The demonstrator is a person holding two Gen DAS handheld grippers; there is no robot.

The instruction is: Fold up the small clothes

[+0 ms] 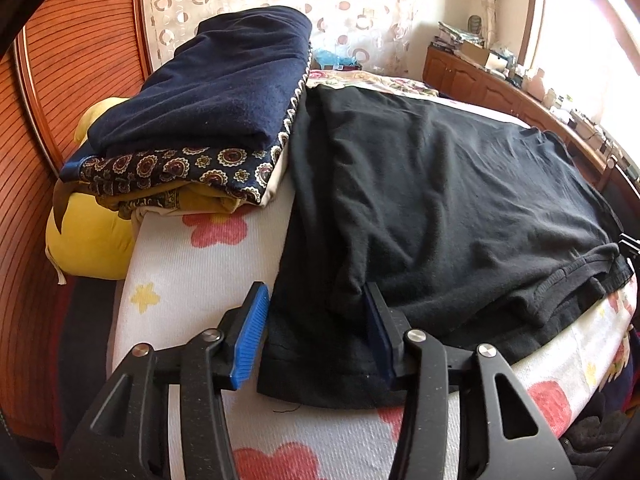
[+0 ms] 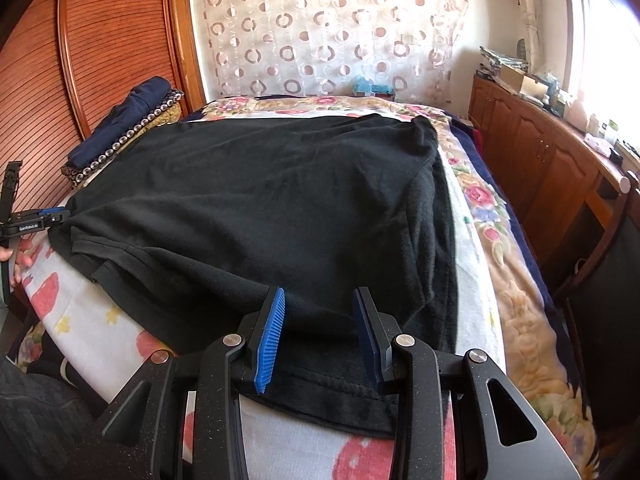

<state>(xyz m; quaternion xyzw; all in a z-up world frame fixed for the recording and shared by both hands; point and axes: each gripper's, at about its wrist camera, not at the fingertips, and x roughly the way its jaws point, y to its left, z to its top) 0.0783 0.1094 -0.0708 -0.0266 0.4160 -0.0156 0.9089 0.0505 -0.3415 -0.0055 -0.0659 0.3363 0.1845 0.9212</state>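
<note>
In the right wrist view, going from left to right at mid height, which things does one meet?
Wooden wardrobe → folded pile of clothes → black shirt → flowered blanket → wooden cabinets.

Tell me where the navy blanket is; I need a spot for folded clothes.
The navy blanket tops a pile at the bed's left edge by the wooden wardrobe, just left of the black shirt.

Daylight is pouring in from the window (image 2: 608, 40) on the right — it is blowing out to pure white in both views. The black shirt (image 1: 440, 184) is swallowing detail, its folds barely reading. Fisheye distortion is bending the wardrobe (image 1: 80, 80) — dark vignetting is crowding the corners.
</note>
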